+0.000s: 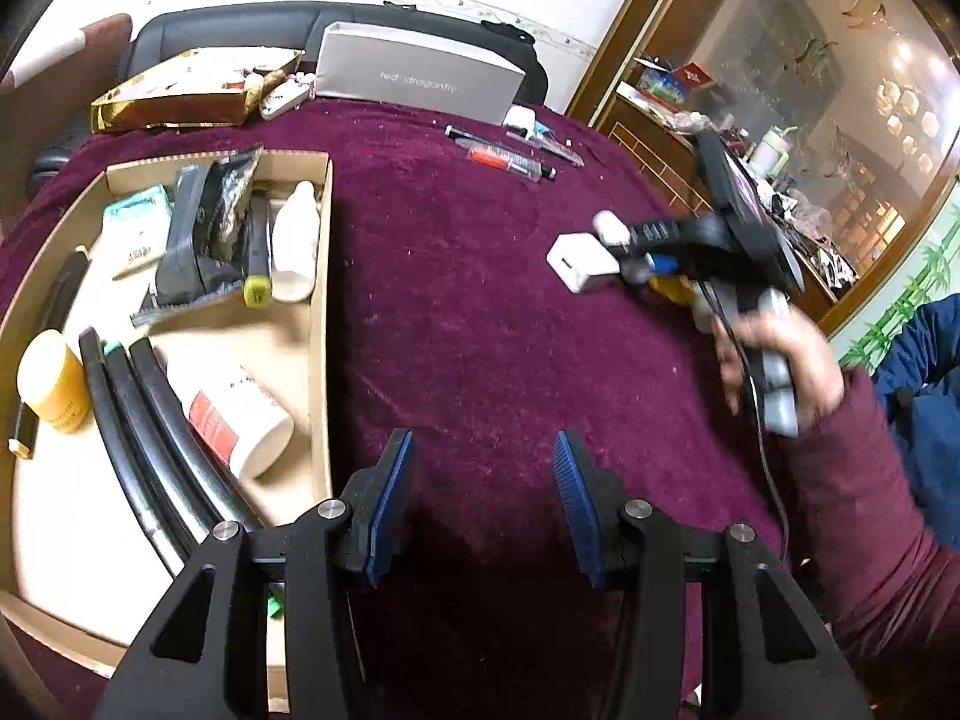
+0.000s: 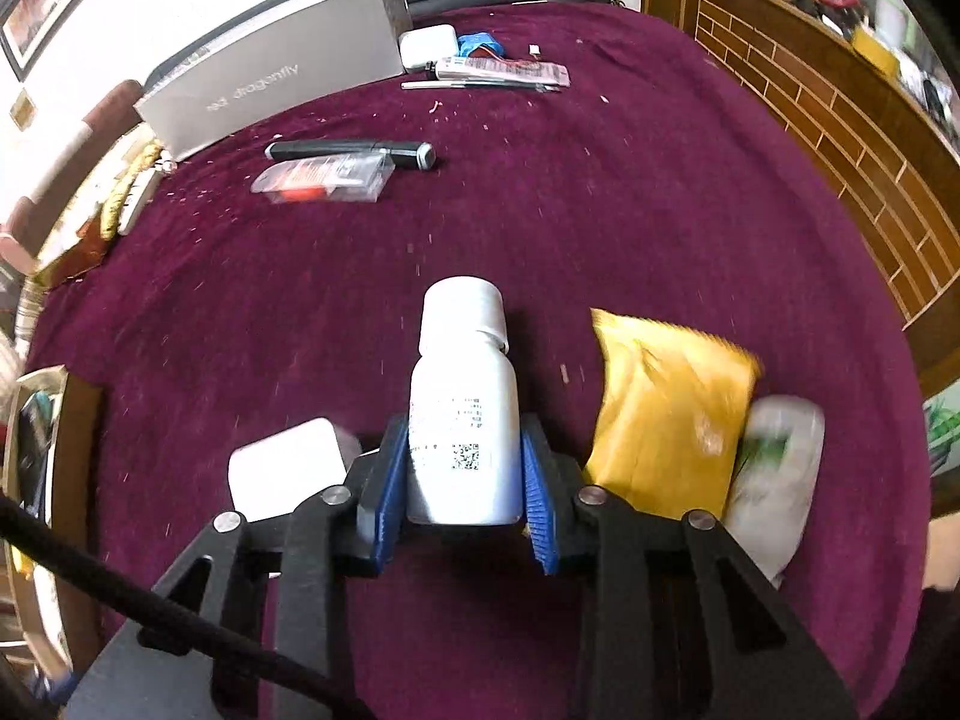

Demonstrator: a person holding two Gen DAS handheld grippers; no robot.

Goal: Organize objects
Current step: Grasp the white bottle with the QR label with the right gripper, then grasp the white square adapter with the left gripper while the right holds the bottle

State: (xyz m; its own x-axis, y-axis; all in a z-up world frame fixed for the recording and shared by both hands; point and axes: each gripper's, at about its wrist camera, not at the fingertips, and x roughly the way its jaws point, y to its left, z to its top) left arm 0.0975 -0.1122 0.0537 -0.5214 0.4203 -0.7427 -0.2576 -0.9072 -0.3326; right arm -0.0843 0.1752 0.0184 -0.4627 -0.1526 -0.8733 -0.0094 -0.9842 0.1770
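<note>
- Left wrist view: the left claw point(image 1: 483, 504) hangs over the worktop point(image 1: 480, 276), which is draped in a plush burgundy cloth flecked with pale crumbs; its ribbed blue pads stand apart with only cloth between them
- Just left of that claw sits a shallow cardboard tray point(image 1: 321, 324) with thin upright walls
- In the tray lie a white cylindrical bottle with a red label point(image 1: 231, 414), a squat yellow jar point(image 1: 51, 381), curved glossy black strips point(image 1: 144, 438), a small white dropper bottle point(image 1: 294, 246) and a crinkled dark foil pouch point(image 1: 204, 222)
- At the far edge stands a grey rectangular box point(image 1: 414, 75), with a shiny gold box point(image 1: 174, 93) to its left
- Pens in clear packaging point(image 1: 510, 159) lie in front of the grey box
- On the right, a hand point(image 1: 780, 360) in a maroon sleeve grips the right claw's handle, blurred, next to a white square block point(image 1: 579, 261)
- Right wrist view: the right claw point(image 2: 465, 480) is clamped on a smooth white plastic bottle point(image 2: 462, 408) lying on the cloth, round cap pointing away, printed code on its side; both blue pads press its body
- Just right of it lies a crinkled yellow packet point(image 2: 660, 408), touching a pale wrapped bundle point(image 2: 774, 474)
- The white block shows just left of the claw
- Farther off lie a black pen point(image 2: 354, 151) and a clear plastic case point(image 2: 324, 177)
</note>
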